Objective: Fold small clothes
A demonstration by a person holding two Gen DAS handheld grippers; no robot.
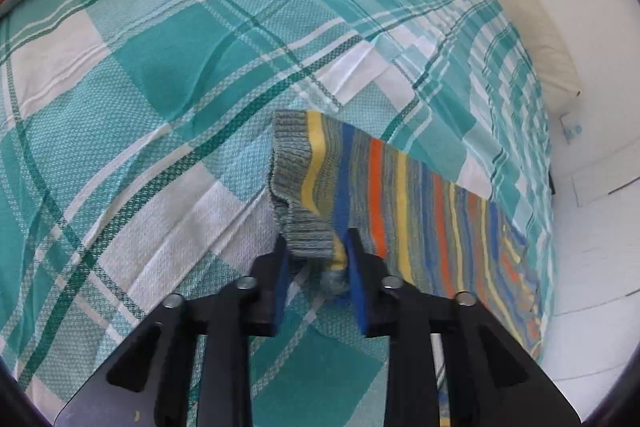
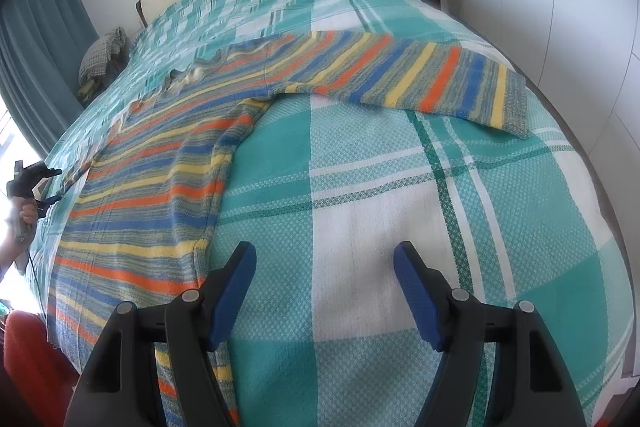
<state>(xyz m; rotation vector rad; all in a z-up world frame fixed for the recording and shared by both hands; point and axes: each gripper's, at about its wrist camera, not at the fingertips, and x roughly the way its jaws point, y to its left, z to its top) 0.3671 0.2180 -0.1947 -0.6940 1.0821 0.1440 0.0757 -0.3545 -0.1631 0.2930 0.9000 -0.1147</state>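
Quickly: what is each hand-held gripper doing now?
Left hand-held gripper: shut on the striped knitted sweater's grey ribbed cuff.
Right hand-held gripper: open, holding nothing.

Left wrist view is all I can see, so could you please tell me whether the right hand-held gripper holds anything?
Observer: No. The right hand-held gripper is open and empty, over bare bedspread beside the sweater.
Operator: Thank you. How does the other sleeve lie?
Observer: The other sleeve lies flat, stretched out sideways, with its cuff near the bed's right side.
Operator: And is the sweater's body flat?
Observer: Mostly. It is spread out on the bed, with the neckline a little rumpled.
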